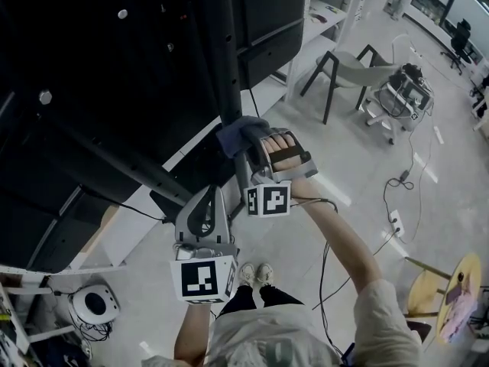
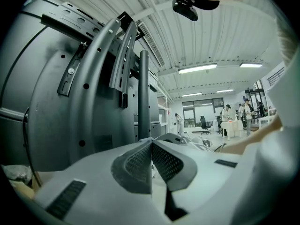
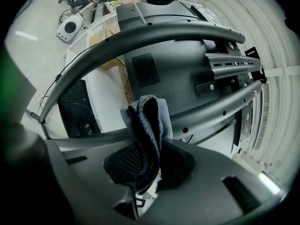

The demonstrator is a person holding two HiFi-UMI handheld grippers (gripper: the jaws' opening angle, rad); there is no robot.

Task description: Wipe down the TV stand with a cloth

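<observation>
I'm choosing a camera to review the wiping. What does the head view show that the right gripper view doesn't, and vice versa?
Only the head view: the left gripper, a grey chair and the person's shoes. Only the right gripper view: the ribbed ceiling and the pads pinching the cloth in folds. Both: the right gripper shut on the cloth at the TV stand's tube.

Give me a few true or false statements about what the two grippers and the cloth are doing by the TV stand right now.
1. The right gripper is shut on the cloth. True.
2. The left gripper holds a second cloth. False: its jaws are together with nothing between them.
3. The cloth is at the TV stand's dark pole. True.
4. The chair lies tipped over. False: it stands upright.
</observation>
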